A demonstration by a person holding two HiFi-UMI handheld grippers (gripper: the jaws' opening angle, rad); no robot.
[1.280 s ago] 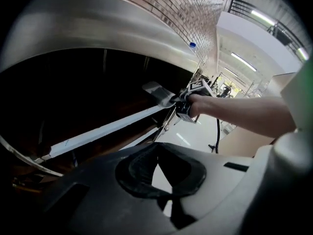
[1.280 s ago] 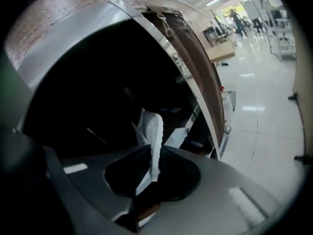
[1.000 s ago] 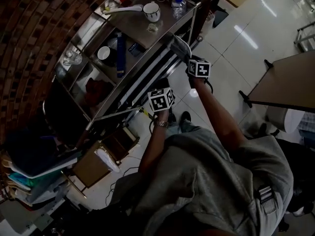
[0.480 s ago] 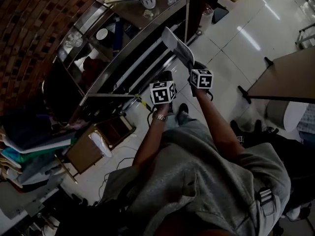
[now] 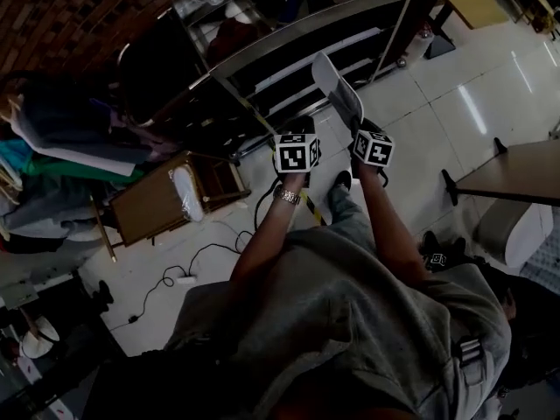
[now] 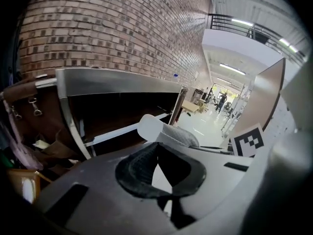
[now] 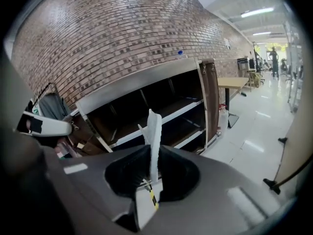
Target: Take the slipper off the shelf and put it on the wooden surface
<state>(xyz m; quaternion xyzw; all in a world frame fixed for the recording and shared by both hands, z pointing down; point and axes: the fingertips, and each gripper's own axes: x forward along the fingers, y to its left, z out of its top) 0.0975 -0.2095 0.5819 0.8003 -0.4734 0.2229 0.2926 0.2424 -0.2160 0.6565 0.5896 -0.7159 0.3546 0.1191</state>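
A pale slipper [image 5: 337,86] is held in the air in front of the metal shelf [image 5: 306,42], clear of its boards. My right gripper [image 5: 357,128] is shut on the slipper's heel end. The right gripper view shows the slipper [image 7: 154,131] edge-on and upright, pinched between the jaws of the right gripper [image 7: 154,153]. My left gripper [image 5: 302,131] hangs just to the slipper's left, shut with nothing in it. In the left gripper view its tips [image 6: 156,146] meet, and the slipper [image 6: 166,131] lies just beyond them.
A small wooden crate [image 5: 166,199] with something white in it stands on the tiled floor left of my arms, beside cables [image 5: 192,261]. Bags and clothes [image 5: 52,138] pile up at far left. A brown tabletop [image 5: 516,169] juts in at right. A wooden table [image 7: 234,82] stands past the shelf's end.
Both grippers have drawn back from the shelf together, the slipper coming away in the right one. The shelf now lies farther up the head view and the floor crate has come into sight.
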